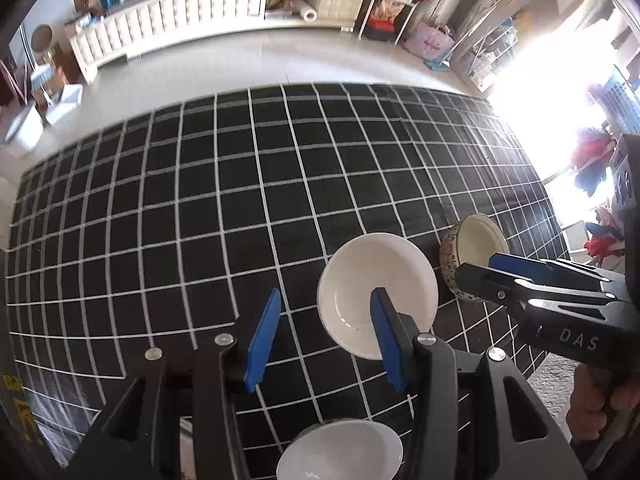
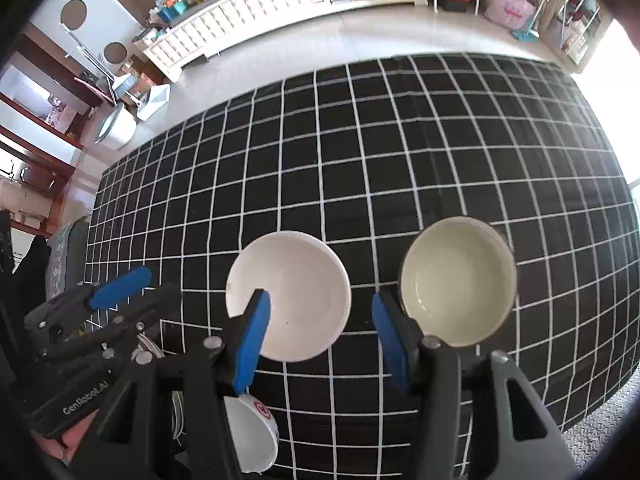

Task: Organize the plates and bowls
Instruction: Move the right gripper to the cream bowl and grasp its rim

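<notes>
A white plate lies on the black grid cloth. A patterned bowl with a cream inside stands just right of it. A white bowl sits at the near edge. My left gripper is open and empty, above the near part of the cloth, its right finger over the plate. It also shows in the right wrist view. My right gripper is open and empty, above the gap between plate and patterned bowl. In the left wrist view it reaches in from the right.
The cloth covers a table whose far edge meets a pale floor. A long white cabinet stands beyond, with shelves and bags to its right. Dark shelving stands at the left. Bright window glare fills the right.
</notes>
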`<state>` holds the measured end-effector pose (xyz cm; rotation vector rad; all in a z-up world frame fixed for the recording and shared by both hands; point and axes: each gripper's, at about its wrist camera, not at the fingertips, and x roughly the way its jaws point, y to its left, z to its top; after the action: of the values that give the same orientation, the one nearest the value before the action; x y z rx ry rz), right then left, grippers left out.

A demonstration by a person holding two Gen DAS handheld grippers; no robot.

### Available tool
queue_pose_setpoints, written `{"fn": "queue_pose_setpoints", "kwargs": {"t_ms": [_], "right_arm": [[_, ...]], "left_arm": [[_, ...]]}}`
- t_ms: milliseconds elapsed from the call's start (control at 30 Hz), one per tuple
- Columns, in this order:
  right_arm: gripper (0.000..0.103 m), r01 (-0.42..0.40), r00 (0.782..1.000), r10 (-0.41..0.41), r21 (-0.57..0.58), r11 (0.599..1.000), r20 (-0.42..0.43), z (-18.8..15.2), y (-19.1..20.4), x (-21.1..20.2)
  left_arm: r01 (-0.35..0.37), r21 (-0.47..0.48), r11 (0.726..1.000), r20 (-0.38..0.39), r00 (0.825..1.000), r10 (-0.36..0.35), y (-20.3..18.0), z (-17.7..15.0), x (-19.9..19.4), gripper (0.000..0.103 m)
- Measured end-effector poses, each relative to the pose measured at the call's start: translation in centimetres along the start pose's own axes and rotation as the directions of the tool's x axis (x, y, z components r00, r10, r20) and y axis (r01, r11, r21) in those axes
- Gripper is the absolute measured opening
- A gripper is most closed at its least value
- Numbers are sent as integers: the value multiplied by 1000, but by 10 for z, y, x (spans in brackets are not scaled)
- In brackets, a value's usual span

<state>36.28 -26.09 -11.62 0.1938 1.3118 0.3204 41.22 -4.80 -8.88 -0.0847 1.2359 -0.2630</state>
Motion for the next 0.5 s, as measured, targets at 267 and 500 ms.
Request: {"fn": "queue_pose_setpoints", "kwargs": {"t_ms": [267,500], "right_arm": [[40,-15,997,18,35,999,-69,6,-7,32],[39,6,995,-4,23,1000,-103,3,-12,46]], "left_arm": [[15,-21,1000,-76,997,-16,9,2,39,39],[29,-51,998,-134,990,-36,17,-1,64,29]]}}
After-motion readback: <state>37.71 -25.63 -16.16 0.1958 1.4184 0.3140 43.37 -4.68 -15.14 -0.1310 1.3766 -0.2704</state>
